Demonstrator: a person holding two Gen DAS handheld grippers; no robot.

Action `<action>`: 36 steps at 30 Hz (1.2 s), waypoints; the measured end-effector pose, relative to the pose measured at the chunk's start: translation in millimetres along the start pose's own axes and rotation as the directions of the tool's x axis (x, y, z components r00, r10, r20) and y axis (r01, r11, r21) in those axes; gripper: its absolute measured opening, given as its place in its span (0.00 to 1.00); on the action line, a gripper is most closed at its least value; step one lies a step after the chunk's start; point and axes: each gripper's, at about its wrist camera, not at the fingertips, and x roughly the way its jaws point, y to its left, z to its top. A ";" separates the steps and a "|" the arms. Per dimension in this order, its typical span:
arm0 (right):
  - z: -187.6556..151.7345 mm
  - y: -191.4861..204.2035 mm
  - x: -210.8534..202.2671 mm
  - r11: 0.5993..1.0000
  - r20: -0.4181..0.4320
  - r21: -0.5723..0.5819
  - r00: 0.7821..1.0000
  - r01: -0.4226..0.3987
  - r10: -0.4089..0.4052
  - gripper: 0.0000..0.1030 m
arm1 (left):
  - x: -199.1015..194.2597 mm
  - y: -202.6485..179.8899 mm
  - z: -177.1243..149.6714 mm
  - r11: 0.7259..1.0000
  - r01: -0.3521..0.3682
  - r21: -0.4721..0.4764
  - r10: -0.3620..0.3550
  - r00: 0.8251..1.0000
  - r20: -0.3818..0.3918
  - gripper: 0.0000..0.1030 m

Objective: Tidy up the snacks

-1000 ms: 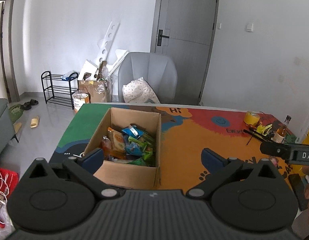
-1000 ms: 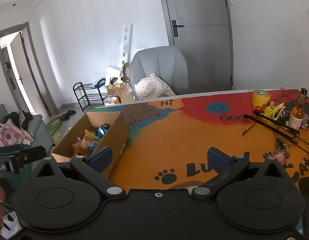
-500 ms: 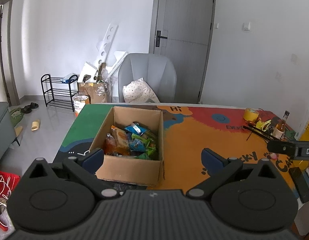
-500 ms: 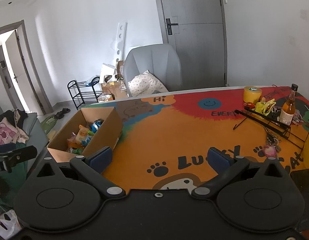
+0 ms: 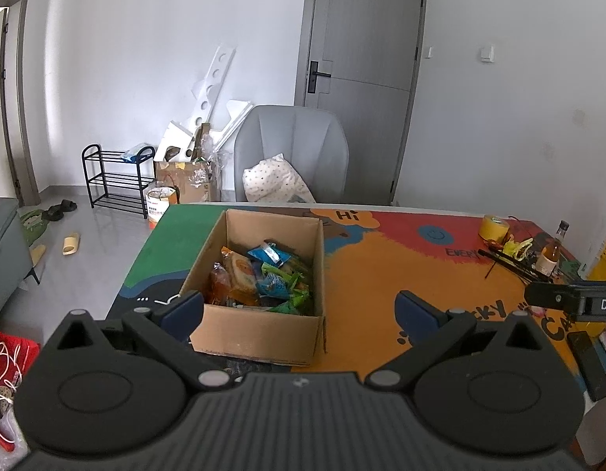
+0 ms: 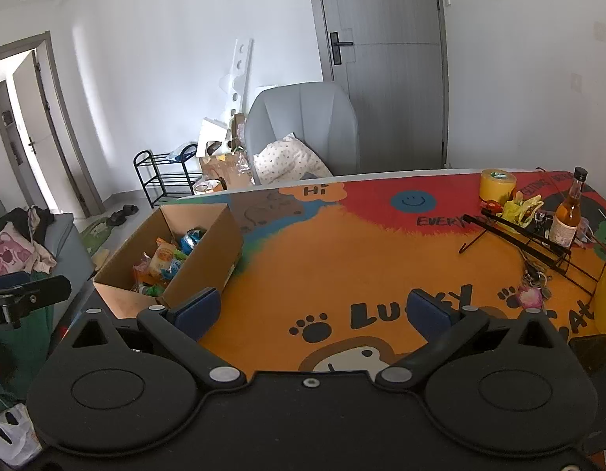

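An open cardboard box point(image 5: 260, 329) stands on the left part of the colourful table mat point(image 5: 373, 274); it holds several snack packets point(image 5: 263, 274) in orange, blue and green. My left gripper point(image 5: 299, 310) is open and empty, hovering near the box's front wall. In the right wrist view the same box point(image 6: 208, 251) lies to the left with the snack packets point(image 6: 165, 259) inside. My right gripper point(image 6: 313, 308) is open and empty above the orange mat point(image 6: 342, 274), to the right of the box.
At the table's right end are a yellow tape roll point(image 6: 498, 184), a glass bottle point(image 6: 568, 212), a black wire rack point(image 6: 522, 239), keys point(image 6: 532, 290) and a dark phone point(image 5: 587, 365). A grey chair point(image 5: 291, 153) with a cushion stands behind the table. A shoe rack point(image 5: 114, 180) stands by the wall.
Both grippers have drawn back and risen from the table, so the box and mat look farther and more of the table shows. Both stay open and empty.
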 end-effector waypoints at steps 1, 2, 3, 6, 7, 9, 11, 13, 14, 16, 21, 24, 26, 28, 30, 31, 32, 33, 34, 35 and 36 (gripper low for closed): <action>0.3 0.1 -0.1 1.000 0.000 -0.001 1.000 0.000 0.000 1.00 | 0.3 -0.2 0.0 1.000 0.000 0.000 0.000 1.000 -0.001 1.00; 0.3 0.1 -0.2 1.000 0.001 -0.001 1.000 0.000 0.000 1.00 | 0.7 -0.2 0.2 1.000 0.000 -0.001 0.000 1.000 -0.002 1.00; 0.4 0.3 -0.3 1.000 0.001 -0.001 1.000 0.000 0.000 1.00 | 0.9 -0.2 0.3 1.000 0.000 -0.001 0.000 1.000 -0.003 1.00; 0.5 0.3 -0.9 1.000 0.003 -0.003 1.000 -0.006 0.006 1.00 | 0.7 0.0 0.2 1.000 0.001 0.000 -0.001 1.000 -0.003 1.00; 0.7 0.2 -1.2 1.000 0.004 -0.005 1.000 -0.008 0.008 1.00 | 0.8 -0.1 0.2 1.000 0.001 0.001 -0.001 1.000 -0.003 1.00; 1.2 0.8 -0.5 1.000 0.001 -0.008 1.000 -0.003 0.003 1.00 | 1.1 -0.3 0.1 1.000 0.002 0.001 -0.002 1.000 -0.004 1.00; 1.6 0.5 0.5 1.000 -0.001 -0.010 1.000 -0.002 0.002 1.00 | 1.3 -0.3 -0.2 1.000 0.006 -0.001 -0.006 1.000 -0.005 1.00; 1.6 -0.3 1.3 1.000 -0.005 -0.007 1.000 -0.010 0.010 1.00 | 0.8 -0.2 -0.5 1.000 -0.002 0.001 0.002 1.000 -0.002 1.00; 1.5 -0.6 1.5 1.000 -0.005 -0.006 1.000 -0.013 0.013 1.00 | 0.4 0.0 -0.1 1.000 -0.011 0.005 0.011 1.000 0.003 1.00; 1.2 -1.4 1.8 1.000 -0.005 -0.004 1.000 -0.017 0.017 1.00 | 0.2 0.4 -0.2 1.000 -0.015 0.001 0.015 1.000 0.005 1.00; 0.4 -1.6 2.3 1.000 -0.008 0.001 1.000 -0.013 0.013 1.00 | -0.1 1.7 0.0 1.000 -0.008 -0.002 0.008 1.000 0.000 1.00; 0.8 -1.9 2.6 1.000 -0.006 -0.007 1.000 -0.008 0.008 1.00 | 0.8 2.3 0.6 1.000 -0.004 0.002 0.004 1.000 -0.004 1.00; 0.1 -0.9 2.8 1.000 -0.006 -0.011 1.000 -0.007 0.007 1.00 | 1.4 2.0 0.3 1.000 -0.003 0.003 0.003 1.000 -0.005 1.00; -0.4 -0.3 2.6 1.000 -0.007 -0.010 1.000 -0.007 0.007 1.00 | 2.5 2.7 0.6 1.000 -0.002 0.004 0.002 1.000 -0.007 1.00; -0.8 0.3 2.2 1.000 -0.008 -0.010 1.000 -0.005 0.005 1.00 | 3.3 2.5 0.8 1.000 -0.002 0.005 0.002 1.000 -0.008 1.00; -0.7 0.4 2.1 1.000 -0.008 -0.010 1.000 -0.005 0.004 1.00 | 3.4 2.7 0.8 1.000 -0.002 0.006 0.002 1.000 -0.008 1.00; -0.8 0.9 2.1 1.000 -0.008 -0.010 1.000 -0.005 0.005 1.00 | 3.3 2.5 0.9 1.000 -0.002 0.006 0.002 1.000 -0.008 1.00; -0.7 1.3 1.7 1.000 -0.007 -0.009 1.000 -0.005 0.005 1.00 | 3.3 2.4 0.9 1.000 -0.002 0.005 0.002 1.000 -0.008 1.00; -0.6 1.0 2.0 1.000 -0.007 -0.009 1.000 -0.004 0.004 1.00 | 3.5 2.7 0.8 1.000 -0.002 0.004 0.002 1.000 -0.008 1.00; -0.6 0.8 2.2 1.000 -0.008 -0.010 1.000 -0.004 0.004 1.00 | 3.3 2.3 0.8 1.000 -0.002 0.005 0.002 1.000 -0.008 1.00; -0.5 1.2 1.9 1.000 -0.008 -0.012 1.000 -0.005 0.005 1.00 | 3.2 2.3 0.8 1.000 -0.002 0.006 0.002 1.000 -0.008 1.00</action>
